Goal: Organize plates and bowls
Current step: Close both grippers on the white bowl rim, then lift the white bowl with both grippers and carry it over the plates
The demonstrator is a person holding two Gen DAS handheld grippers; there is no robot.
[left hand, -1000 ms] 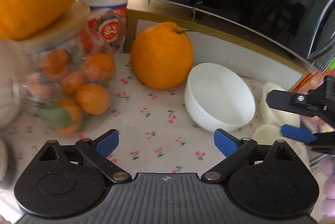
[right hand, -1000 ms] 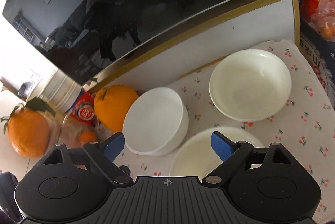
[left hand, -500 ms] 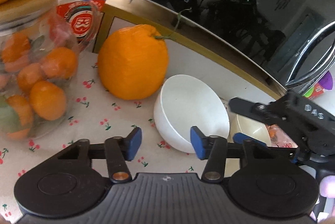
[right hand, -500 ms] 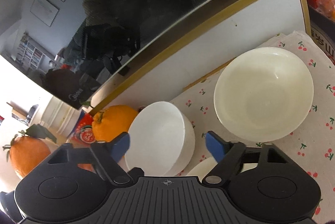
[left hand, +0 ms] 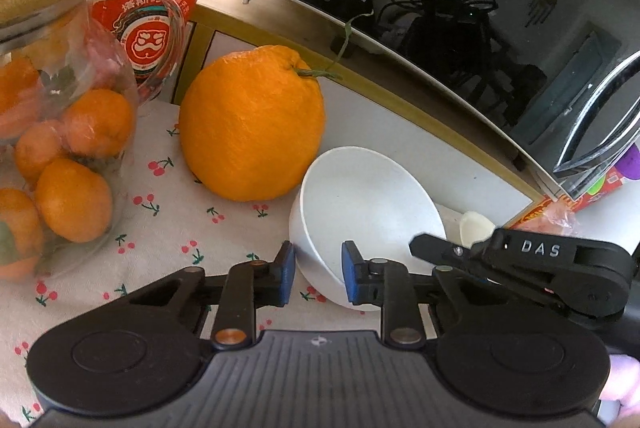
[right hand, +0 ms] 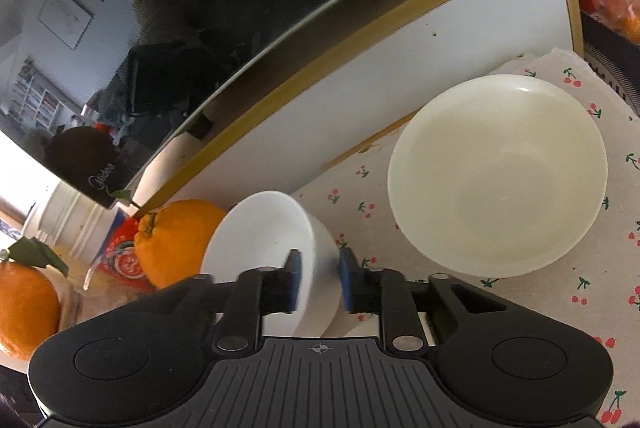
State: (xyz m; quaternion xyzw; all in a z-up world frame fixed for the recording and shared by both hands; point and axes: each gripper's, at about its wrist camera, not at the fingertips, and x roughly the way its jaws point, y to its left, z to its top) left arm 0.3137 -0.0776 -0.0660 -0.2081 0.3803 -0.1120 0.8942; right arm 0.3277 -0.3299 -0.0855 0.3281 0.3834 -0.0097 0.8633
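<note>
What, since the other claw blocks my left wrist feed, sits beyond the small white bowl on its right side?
Observer: A wide cream bowl, upright and empty, on the cherry-print cloth.
Operator: Is it touching the small white bowl?
Observer: No. The right wrist view shows a strip of cloth between it and the small white bowl.
Operator: Where exactly is the right claw?
Observer: The right claw straddles the small bowl's wall, one finger inside and one outside. I cannot tell whether the pads are pressing on it.
</note>
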